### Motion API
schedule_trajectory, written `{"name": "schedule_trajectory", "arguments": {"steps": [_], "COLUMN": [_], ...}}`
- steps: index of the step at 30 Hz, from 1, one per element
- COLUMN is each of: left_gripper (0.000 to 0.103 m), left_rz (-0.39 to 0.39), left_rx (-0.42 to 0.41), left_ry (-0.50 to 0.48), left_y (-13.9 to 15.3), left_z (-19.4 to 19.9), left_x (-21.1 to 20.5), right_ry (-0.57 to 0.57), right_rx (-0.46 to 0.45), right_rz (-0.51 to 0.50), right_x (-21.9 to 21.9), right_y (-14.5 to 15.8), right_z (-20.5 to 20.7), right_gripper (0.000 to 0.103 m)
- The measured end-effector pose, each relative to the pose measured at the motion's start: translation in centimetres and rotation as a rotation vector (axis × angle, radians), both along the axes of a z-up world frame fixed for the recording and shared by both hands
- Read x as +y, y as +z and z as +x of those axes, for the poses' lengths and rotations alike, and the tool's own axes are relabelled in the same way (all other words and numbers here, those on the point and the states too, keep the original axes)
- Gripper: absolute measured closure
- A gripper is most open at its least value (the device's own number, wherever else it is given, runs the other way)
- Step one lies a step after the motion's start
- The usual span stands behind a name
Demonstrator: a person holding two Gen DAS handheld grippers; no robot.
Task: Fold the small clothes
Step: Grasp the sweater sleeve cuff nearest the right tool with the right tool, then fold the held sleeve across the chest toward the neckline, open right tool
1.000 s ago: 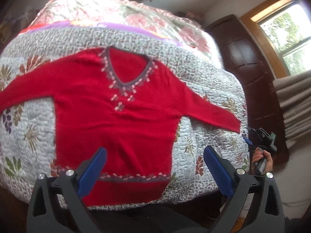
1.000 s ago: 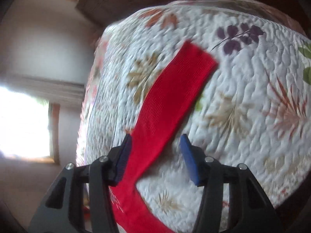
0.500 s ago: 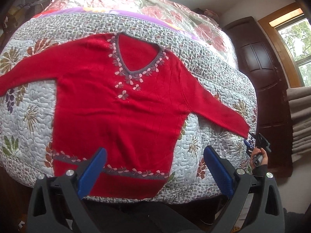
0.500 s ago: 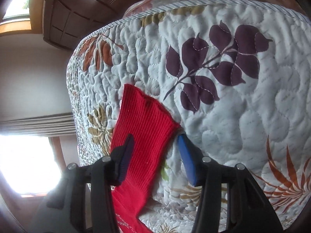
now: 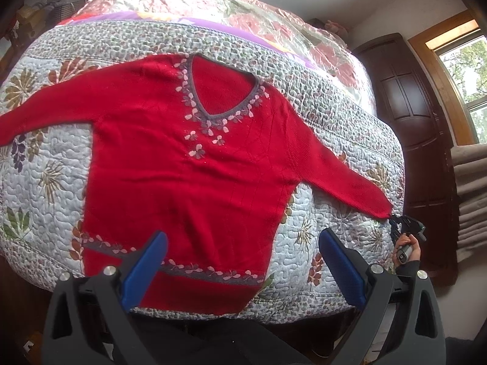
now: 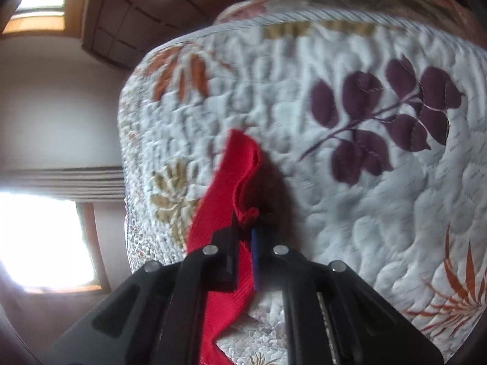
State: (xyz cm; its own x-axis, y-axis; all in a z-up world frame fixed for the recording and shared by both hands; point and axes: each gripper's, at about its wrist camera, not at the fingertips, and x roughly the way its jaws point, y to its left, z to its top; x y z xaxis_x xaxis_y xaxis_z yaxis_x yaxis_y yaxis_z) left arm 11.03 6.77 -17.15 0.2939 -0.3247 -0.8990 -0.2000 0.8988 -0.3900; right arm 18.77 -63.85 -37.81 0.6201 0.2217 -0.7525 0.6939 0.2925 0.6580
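blue-padded and nearly closed, the right gripper (image 6: 243, 237) had the red cuff (image 6: 243, 182) pinched between its jaws, the knit bunched up just ahead of the pads and lifted a little off the quilt (image 6: 380, 197). a grip right at the sleeve's end looked chosen so the whole arm of the garment could be swung over in one go. seen from the left wrist view, that same tool sat at the tip of the far sleeve (image 5: 350, 179), a hand (image 5: 409, 248) wrapped round its handle near the corner of the bed. the left gripper (image 5: 243, 261) hung wide open with nothing between its fingers, hovering above the hem (image 5: 188, 270), probably waiting its turn. and the red sweater (image 5: 188, 167) itself lay face up and flat on the quilted bedspread, v-neck away from the person, both sleeves spread out to the sides. no fold was in yet by the look of it; bringing that sleeve across the chest seemed the first job. a dark wooden wardrobe (image 5: 411, 115) stood beyond the bed.
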Motion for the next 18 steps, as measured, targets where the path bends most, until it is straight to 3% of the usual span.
{"name": "schedule_trajectory", "arguments": {"steps": [10,18], "left_gripper": [0.004,0.004], "left_rz": [-0.094,-0.163], "left_rx": [-0.035,-0.053], "left_ry": [0.023,0.026], "left_y": [-0.7,-1.5], "left_z": [0.7,2.5], "left_x": [4.7,8.6], "right_ry": [0.184,0.332], "right_rx": [-0.094,-0.156], "right_rz": [-0.233,-0.331], "right_x": [8.7,18.2], "right_y": [10.6,15.8], "right_z": [3.8,5.5], "right_gripper": [0.098,0.098]}}
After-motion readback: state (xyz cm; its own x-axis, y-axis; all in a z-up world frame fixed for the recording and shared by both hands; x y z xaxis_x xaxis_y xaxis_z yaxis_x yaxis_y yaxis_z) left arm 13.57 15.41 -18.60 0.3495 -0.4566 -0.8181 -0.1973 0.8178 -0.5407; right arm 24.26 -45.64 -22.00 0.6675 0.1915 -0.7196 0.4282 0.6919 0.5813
